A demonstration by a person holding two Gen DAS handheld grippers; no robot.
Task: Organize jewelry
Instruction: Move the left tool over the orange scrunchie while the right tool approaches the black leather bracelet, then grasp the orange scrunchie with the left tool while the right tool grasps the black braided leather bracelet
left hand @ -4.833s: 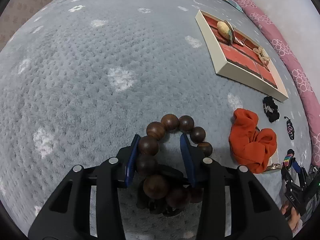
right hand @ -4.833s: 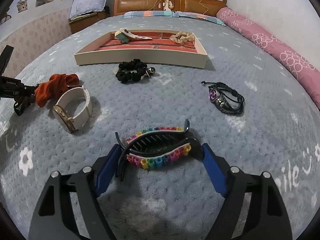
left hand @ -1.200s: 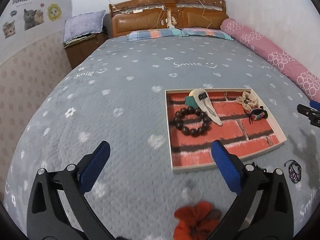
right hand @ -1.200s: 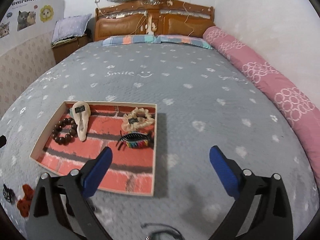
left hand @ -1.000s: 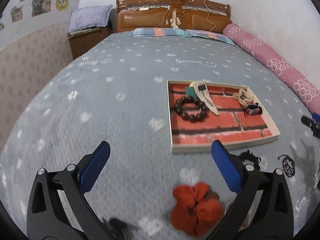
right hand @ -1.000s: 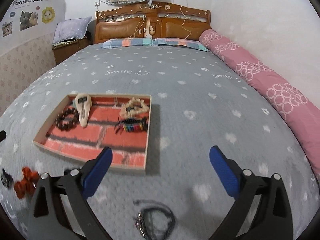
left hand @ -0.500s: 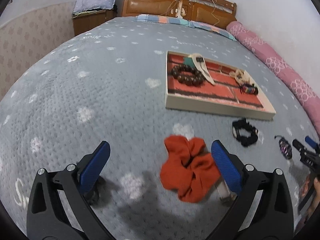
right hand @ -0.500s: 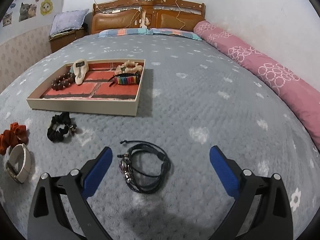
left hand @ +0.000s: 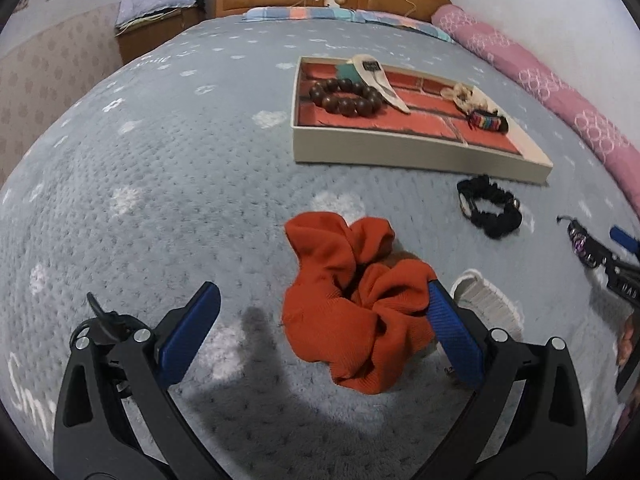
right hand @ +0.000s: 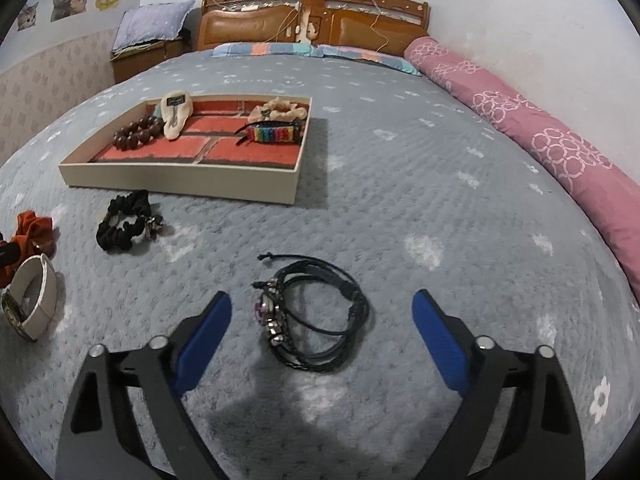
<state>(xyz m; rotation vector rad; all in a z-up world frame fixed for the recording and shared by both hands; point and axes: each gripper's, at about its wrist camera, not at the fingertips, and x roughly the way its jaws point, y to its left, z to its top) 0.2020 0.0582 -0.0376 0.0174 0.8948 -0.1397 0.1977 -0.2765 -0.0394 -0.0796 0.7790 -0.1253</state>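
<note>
Right wrist view: right gripper, jaws just closing but apart, straddles light, floppy cord bracelet, near the tray; pinch bunched cords. Left gripper gapes around soft scrunchie.

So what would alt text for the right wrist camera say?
Open right gripper, jaws just narrowing, hovers over a black cord bracelet on a grey bedspread. Behind it, a brick-patterned tray holds other jewelry; a black scrunchie lies in front.

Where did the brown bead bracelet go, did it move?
Yes. The wooden bead bracelet left the left gripper and now lies in the tray, at its left end.
</note>
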